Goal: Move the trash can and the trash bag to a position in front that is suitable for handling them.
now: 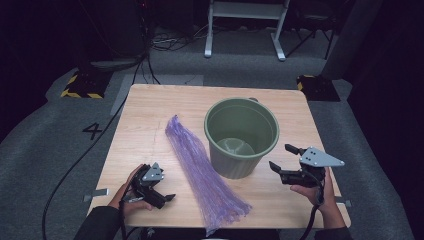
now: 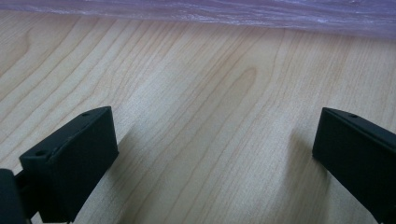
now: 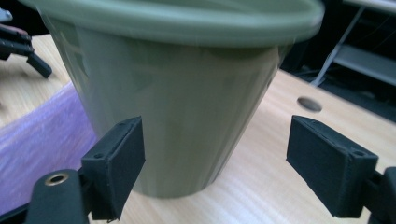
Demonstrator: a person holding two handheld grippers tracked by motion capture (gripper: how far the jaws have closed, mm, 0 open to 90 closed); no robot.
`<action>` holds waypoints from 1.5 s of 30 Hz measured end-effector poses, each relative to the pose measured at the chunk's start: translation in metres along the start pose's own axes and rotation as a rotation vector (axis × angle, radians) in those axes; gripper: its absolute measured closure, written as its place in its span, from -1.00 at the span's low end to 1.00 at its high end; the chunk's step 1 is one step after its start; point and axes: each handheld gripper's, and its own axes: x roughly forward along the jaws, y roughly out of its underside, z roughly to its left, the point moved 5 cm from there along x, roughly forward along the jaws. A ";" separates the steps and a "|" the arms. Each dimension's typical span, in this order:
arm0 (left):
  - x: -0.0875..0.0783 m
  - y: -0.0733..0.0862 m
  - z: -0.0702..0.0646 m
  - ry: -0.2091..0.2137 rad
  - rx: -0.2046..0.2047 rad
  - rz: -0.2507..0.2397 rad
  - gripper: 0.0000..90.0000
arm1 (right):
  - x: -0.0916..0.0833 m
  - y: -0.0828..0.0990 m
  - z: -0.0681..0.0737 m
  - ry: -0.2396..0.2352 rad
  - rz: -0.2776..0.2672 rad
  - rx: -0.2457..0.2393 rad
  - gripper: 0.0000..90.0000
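Approach step: both my grippers gape, holding nothing, left gripper point(image 1: 161, 192) left of the bin point(image 1: 241, 136), right gripper point(image 1: 285, 157) right of it. Next I pinch the purple bag point(image 1: 204, 172) beside the bin.

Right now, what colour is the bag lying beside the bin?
Translucent purple bag, clearest in the high view.

A white metal stand point(image 1: 246, 20) and black-yellow striped floor blocks point(image 1: 80, 86) sit beyond the wooden table point(image 1: 150, 115).

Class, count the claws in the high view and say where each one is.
2. Left claw near the table's front left, beside the purple bag; right claw right of the green bucket.
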 end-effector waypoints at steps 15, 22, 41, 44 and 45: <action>0.001 -0.001 0.000 0.000 -0.002 -0.001 -1.00 | -0.012 -0.039 0.010 -0.054 -0.037 -0.040 -0.58; 0.001 -0.001 0.000 0.000 -0.003 -0.002 -1.00 | -0.007 -0.048 0.014 -0.068 -0.040 -0.051 -0.57; 0.002 -0.002 0.000 0.000 -0.003 -0.002 -1.00 | 0.013 -0.071 0.041 -0.164 -0.006 -0.125 -0.45; 0.002 -0.002 0.000 0.000 -0.002 -0.002 -1.00 | 0.021 -0.072 0.050 -0.229 0.025 -0.159 -0.17; 0.002 -0.002 0.000 0.001 -0.002 -0.003 -1.00 | 0.023 -0.072 0.052 -0.244 0.031 -0.171 -0.08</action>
